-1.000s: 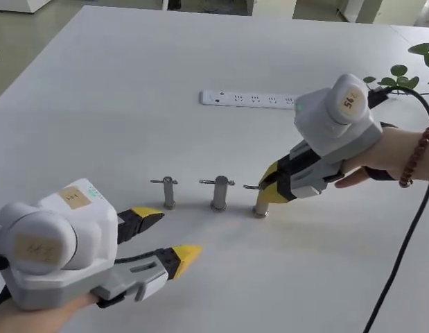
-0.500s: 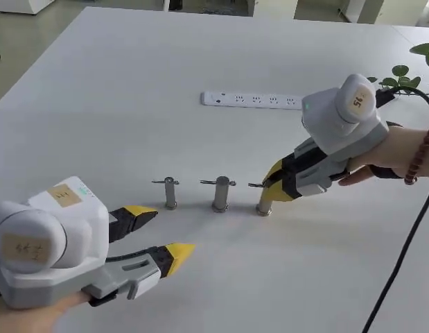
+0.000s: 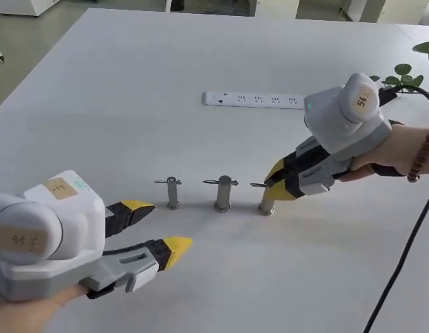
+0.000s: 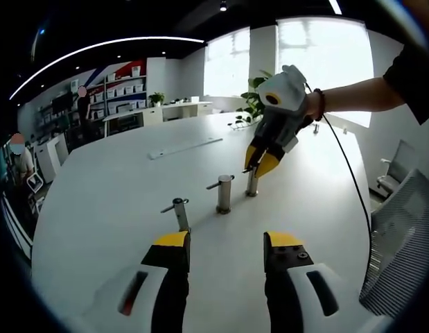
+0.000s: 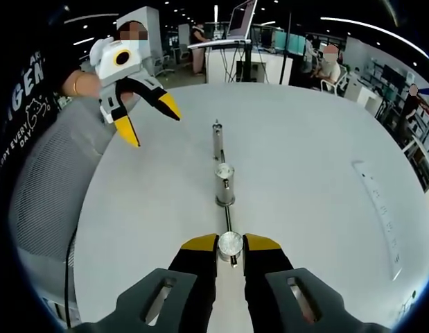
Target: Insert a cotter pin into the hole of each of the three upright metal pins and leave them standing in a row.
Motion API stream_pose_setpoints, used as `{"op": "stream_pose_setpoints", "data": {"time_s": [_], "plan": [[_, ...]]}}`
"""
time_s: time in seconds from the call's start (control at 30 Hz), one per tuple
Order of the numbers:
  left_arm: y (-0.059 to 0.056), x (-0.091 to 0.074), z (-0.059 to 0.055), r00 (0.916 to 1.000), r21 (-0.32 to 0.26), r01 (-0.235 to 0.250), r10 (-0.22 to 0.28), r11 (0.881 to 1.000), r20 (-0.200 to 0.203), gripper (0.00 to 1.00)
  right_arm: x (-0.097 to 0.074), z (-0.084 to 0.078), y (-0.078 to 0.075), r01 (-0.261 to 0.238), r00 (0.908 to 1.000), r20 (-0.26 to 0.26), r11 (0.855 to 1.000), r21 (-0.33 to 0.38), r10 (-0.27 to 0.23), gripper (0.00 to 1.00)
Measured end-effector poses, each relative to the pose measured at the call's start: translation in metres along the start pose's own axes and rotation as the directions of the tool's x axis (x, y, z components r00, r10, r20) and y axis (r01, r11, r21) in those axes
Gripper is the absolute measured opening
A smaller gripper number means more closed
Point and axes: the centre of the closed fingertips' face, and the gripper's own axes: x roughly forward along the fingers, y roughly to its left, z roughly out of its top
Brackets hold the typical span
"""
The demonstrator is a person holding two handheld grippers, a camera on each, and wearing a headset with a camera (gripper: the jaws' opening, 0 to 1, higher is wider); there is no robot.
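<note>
Right tongs [image 3: 275,184] are closed on the head of the right pin [image 3: 267,206]. In the right gripper view a yellow-tipped jaw presses against either side of it. The right cotter pin [image 3: 256,185] juts sideways from the hole toward the neighbouring pins. Left tongs [image 3: 161,225] hang low over the near part of the surface [image 3: 131,97], jaws spread wide, a little short of the row. The middle pin [image 3: 222,198] and left pin [image 3: 173,196] stand upright on their bases, in line with the right pin and apart from each other. The middle cotter pin [image 3: 215,182] and left cotter pin [image 3: 165,182] each lie crosswise through the top of their pins.

The surface is a broad white tabletop with a matt finish, rounded at its far end in the gripper views. A white power strip [image 3: 252,100] lies flat beyond the row, and a black cable [image 3: 403,262] trails over the right side. Leaves of a green plant [image 3: 407,72] show at the far right edge. Past the surface lies a pale greyish floor [image 3: 20,41]. The left gripper view shows a bright window [image 4: 318,48], shelves [image 4: 124,87] stacked with boxes, and a grey mesh chair back [image 4: 401,243]. The right gripper view shows more desks [image 5: 235,48], with seated people behind them.
</note>
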Motion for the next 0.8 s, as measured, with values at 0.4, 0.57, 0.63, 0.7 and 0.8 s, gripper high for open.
{"op": "stream_pose_setpoints", "data": {"time_s": [0.4, 0.57, 0.63, 0.7, 0.8], "plan": [[0.002, -0.002, 0.000, 1.0000, -0.005, -0.003, 0.003, 1.000, -0.001, 0.41, 0.001, 0.000, -0.003, -0.003, 1.0000, 0.008, 1.000, 0.005, 0.003, 0.09], [0.004, -0.004, 0.001, 1.0000, -0.004, -0.008, 0.008, 1.000, 0.001, 0.41, 0.000, 0.003, -0.001, -0.019, 0.9988, 0.047, 0.998, 0.060, 0.016, 0.14], [0.006, -0.006, 0.001, 0.9999, -0.005, -0.014, 0.014, 1.000, 0.003, 0.42, -0.002, 0.008, -0.002, -0.006, 0.9978, 0.066, 0.998, 0.069, 0.002, 0.13], [0.008, -0.007, 0.002, 0.9998, -0.002, -0.022, 0.022, 1.000, 0.003, 0.43, -0.006, 0.014, -0.002, 0.001, 0.9955, 0.094, 0.994, 0.105, -0.011, 0.16], [0.010, -0.008, 0.005, 0.9994, -0.004, -0.033, 0.033, 0.999, 0.011, 0.43, -0.014, 0.021, -0.005, 0.040, 0.9910, 0.121, 0.987, 0.153, -0.059, 0.20]]}}
